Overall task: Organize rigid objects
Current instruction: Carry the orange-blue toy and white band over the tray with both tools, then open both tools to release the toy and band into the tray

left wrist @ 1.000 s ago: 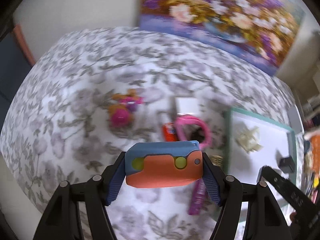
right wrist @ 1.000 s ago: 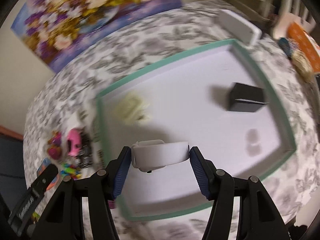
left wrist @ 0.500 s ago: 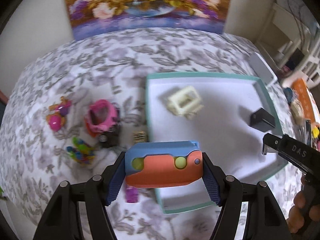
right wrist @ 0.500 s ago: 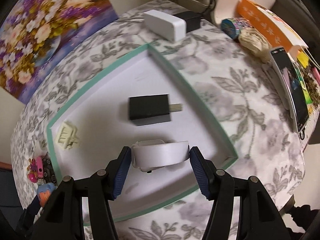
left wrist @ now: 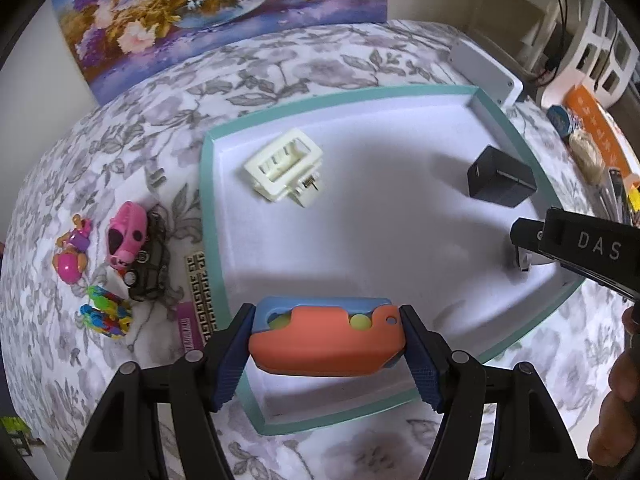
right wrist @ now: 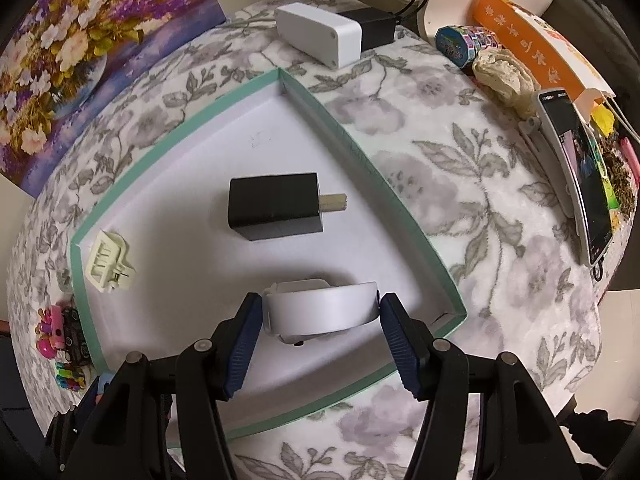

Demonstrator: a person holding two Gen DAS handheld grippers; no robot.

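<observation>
1. At the far left of the tabletop (left wrist: 360, 52), outside the tray, lies the unsorted clutter: a pink toy (left wrist: 126, 232) against a black toy car (left wrist: 150, 258), a magenta figure (left wrist: 72, 256), a multicoloured piece (left wrist: 106, 312) and a patterned strip (left wrist: 200, 292) touching the tray's left rim.
2. The left gripper (left wrist: 326, 344) has its jaws pinching an orange-and-blue case (left wrist: 326, 340) by its ends, level over the teal-rimmed tray (left wrist: 210, 216) near its front-left corner, probably to set it down flat.
3. Inside the tray, a cream clip (left wrist: 286, 170) lies at the back left and a black charger (right wrist: 276, 210) further right; the floor between them is free.
4. The right gripper (right wrist: 320, 316) has its jaws pinching a white band (right wrist: 320, 312) low over the tray's front-right corner, close to the rim, which crowds the release.
5. Right of the tray, a phone (right wrist: 576, 176) and an orange box (right wrist: 536, 40) sit well apart.
</observation>
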